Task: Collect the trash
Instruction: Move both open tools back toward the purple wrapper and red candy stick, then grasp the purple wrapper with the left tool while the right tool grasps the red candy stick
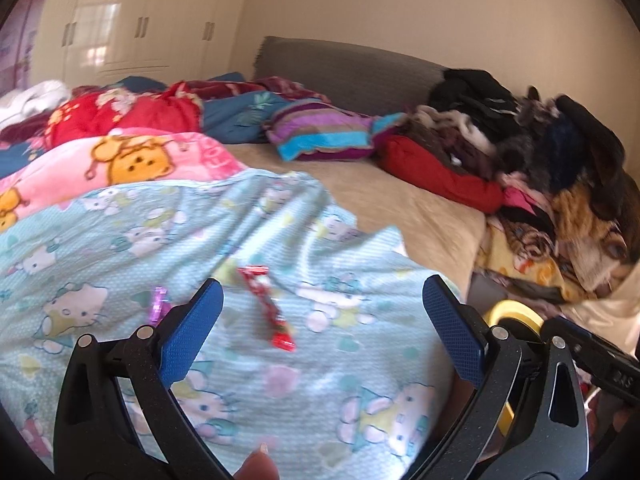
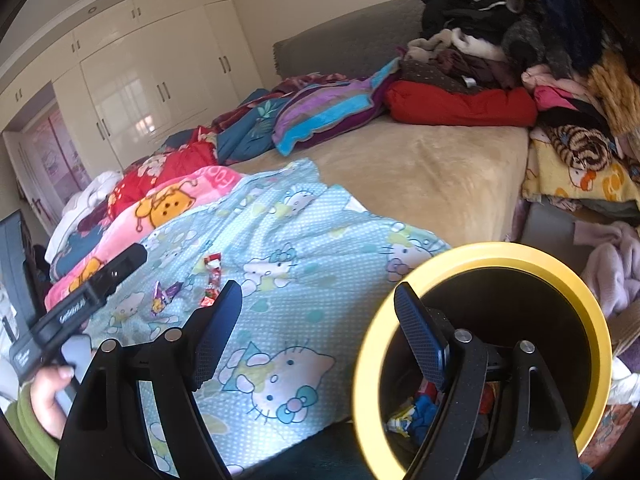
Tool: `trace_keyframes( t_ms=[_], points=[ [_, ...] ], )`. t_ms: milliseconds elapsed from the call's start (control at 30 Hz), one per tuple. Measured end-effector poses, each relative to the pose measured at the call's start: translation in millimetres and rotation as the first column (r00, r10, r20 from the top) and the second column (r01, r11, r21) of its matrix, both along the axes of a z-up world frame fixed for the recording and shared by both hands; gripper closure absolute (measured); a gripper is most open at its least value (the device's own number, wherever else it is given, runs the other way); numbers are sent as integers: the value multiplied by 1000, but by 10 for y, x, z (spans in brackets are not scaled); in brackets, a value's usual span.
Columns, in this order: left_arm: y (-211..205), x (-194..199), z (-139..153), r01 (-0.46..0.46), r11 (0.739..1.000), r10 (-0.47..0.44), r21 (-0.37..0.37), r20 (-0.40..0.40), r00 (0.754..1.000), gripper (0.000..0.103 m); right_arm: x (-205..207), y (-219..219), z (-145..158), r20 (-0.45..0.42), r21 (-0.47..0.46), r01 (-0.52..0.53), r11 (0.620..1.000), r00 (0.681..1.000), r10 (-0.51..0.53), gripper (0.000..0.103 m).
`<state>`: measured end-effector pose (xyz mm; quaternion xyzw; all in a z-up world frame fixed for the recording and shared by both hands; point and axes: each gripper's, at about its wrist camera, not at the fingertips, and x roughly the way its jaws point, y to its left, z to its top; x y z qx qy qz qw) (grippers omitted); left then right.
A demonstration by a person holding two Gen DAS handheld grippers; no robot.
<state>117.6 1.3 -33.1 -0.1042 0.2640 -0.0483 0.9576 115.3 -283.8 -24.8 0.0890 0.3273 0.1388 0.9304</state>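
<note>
A red candy wrapper (image 1: pixel 267 306) lies on the light blue Hello Kitty sheet (image 1: pixel 120 240), with a small purple wrapper (image 1: pixel 159 305) to its left. My left gripper (image 1: pixel 322 294) is open and empty, hovering just short of the red wrapper. In the right wrist view the red wrapper (image 2: pixel 211 278) and purple wrapper (image 2: pixel 163 297) lie left of centre. My right gripper (image 2: pixel 318 298) is open and empty, its right finger over the yellow-rimmed bin (image 2: pixel 486 254), which holds several wrappers (image 2: pixel 414 414).
The bin's rim (image 1: pixel 516 312) shows at the bed's right edge. Pink cartoon blanket (image 1: pixel 132 160), striped pillow (image 1: pixel 320 132) and a clothes pile (image 1: pixel 540 152) cover the bed's far parts. Bare tan mattress (image 2: pixel 420 168) lies between. Wardrobes (image 2: pixel 152 80) stand behind.
</note>
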Motion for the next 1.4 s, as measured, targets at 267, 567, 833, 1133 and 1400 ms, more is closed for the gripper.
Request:
trace_keyframes(
  t_ms=[267,567,833,1133,1400],
  points=[
    [497,59,-143,-97,995,96,-27,-21,995,11,143,317,-58,-15,-16,-29,999,999,28,27],
    [995,107,-369,-191,980,186,-63,-74,980,11,390,759,-203,-46,-48,-85,995,995,83,27],
    [1318,86,-565,-259,961,246,-99,-128,961,11,565,1012,-357,-73,-73,-117,990,991,112,27],
    [1478,132,-841,-273,952,245,-136,-191,951,11,817,1243,-642,-151,-63,-166,984,976,155,27],
    [1528,276,-1050,-250,942,198,-224,-231,953,23,1043,1626,-854,-207,3,-258,966,945,253,36]
  ],
)
